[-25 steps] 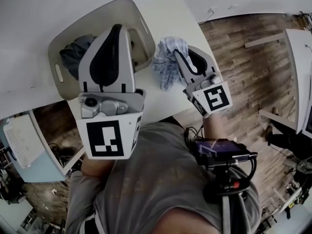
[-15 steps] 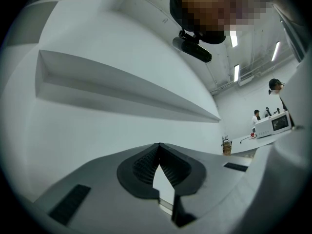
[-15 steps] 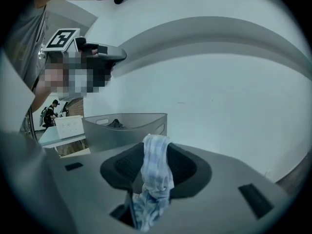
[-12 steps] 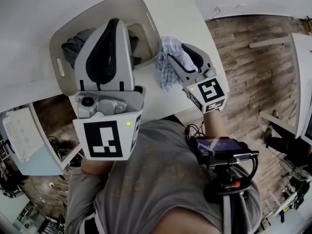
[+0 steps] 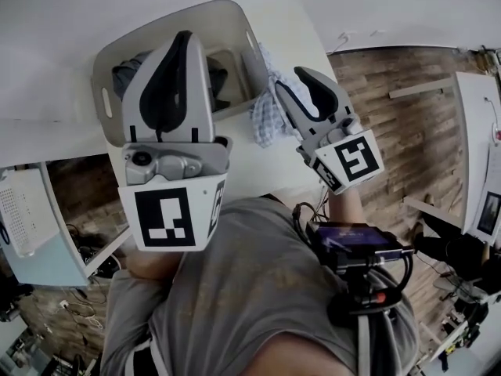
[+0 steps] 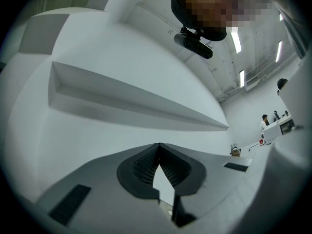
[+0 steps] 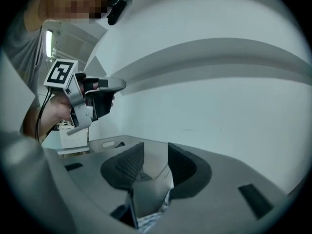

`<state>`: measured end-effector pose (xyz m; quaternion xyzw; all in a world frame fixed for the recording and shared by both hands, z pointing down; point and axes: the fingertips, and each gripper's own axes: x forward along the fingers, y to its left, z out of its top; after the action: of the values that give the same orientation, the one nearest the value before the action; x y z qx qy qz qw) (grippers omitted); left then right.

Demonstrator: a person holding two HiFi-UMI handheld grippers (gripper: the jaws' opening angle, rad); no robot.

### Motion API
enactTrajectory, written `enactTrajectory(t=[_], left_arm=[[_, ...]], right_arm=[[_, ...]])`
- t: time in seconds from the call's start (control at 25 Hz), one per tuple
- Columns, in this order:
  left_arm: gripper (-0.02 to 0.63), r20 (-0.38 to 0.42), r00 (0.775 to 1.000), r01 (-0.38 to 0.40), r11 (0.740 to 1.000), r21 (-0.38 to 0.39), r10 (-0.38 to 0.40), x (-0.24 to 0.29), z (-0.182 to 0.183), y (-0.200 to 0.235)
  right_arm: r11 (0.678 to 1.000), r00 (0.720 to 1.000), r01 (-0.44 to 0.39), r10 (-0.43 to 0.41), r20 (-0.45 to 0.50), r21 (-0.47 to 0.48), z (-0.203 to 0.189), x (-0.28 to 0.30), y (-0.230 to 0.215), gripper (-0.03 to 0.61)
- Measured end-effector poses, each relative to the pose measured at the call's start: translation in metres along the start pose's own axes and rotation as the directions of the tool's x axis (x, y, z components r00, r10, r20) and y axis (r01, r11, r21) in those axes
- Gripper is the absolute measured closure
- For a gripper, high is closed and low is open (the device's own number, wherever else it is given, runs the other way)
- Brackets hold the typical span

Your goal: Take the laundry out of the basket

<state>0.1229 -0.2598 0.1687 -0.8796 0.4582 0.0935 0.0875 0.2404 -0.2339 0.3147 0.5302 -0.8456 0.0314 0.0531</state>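
The pale laundry basket (image 5: 211,6) stands on the white table (image 5: 258,163) with dark clothes (image 5: 129,73) inside. A blue-and-white checked cloth (image 5: 266,112) lies on the table against the basket's right wall. My right gripper (image 5: 288,78) is just right of the cloth; its jaws stand apart and are closing, with nothing pressed between the pads. In the right gripper view (image 7: 156,147) the cloth (image 7: 151,221) shows low behind the jaws and the basket (image 7: 109,144) lies ahead. My left gripper (image 5: 184,41) hovers over the basket, shut and empty (image 6: 158,145), aimed at a bare wall.
The table's near edge runs just in front of my body. Wooden floor (image 5: 407,131) lies to the right, with another white table (image 5: 477,131) at the far right. A white perforated box (image 5: 19,218) sits low on the left.
The right gripper's jaws have come off the checked cloth. The cloth has dropped beside the basket, and the right gripper has drawn slightly back to the right. The left gripper has stayed raised.
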Motion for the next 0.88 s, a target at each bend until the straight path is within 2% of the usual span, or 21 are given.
enactTrajectory(t=[0.12, 0.2, 0.24, 0.4, 0.56, 0.88], left_arm=[[0.606, 0.018, 0.999, -0.036, 0.999, 0.01, 0.035, -0.007, 0.007, 0.011], [0.606, 0.03, 0.997, -0.065, 0.998, 0.019, 0.065, -0.012, 0.013, 0.02], [0.606, 0.035, 0.996, -0.082, 0.996, 0.025, 0.081, -0.016, 0.016, 0.025], [0.606, 0.054, 0.984, -0.17, 0.984, 0.045, 0.168, -0.036, 0.028, 0.056], [0.606, 0.06, 0.962, -0.27, 0.962, 0.049, 0.267, -0.064, 0.029, 0.096], [0.606, 0.074, 0.91, -0.413, 0.909, 0.062, 0.409, -0.105, 0.033, 0.145]], right_arm=[[0.999, 0.995, -0.043, 0.045, 0.087, -0.024, 0.036, 0.005, 0.01, 0.474], [0.995, 0.985, -0.096, 0.098, 0.144, -0.023, 0.059, 0.011, 0.02, 0.552], [0.991, 0.977, -0.128, 0.13, 0.17, -0.023, 0.071, 0.014, 0.027, 0.56], [0.974, 0.948, -0.213, 0.226, 0.223, -0.083, 0.111, 0.038, 0.058, 0.566], [0.955, 0.924, -0.264, 0.291, 0.25, -0.135, 0.137, 0.066, 0.089, 0.566], [0.906, 0.868, -0.378, 0.418, 0.267, -0.19, 0.156, 0.106, 0.145, 0.566]])
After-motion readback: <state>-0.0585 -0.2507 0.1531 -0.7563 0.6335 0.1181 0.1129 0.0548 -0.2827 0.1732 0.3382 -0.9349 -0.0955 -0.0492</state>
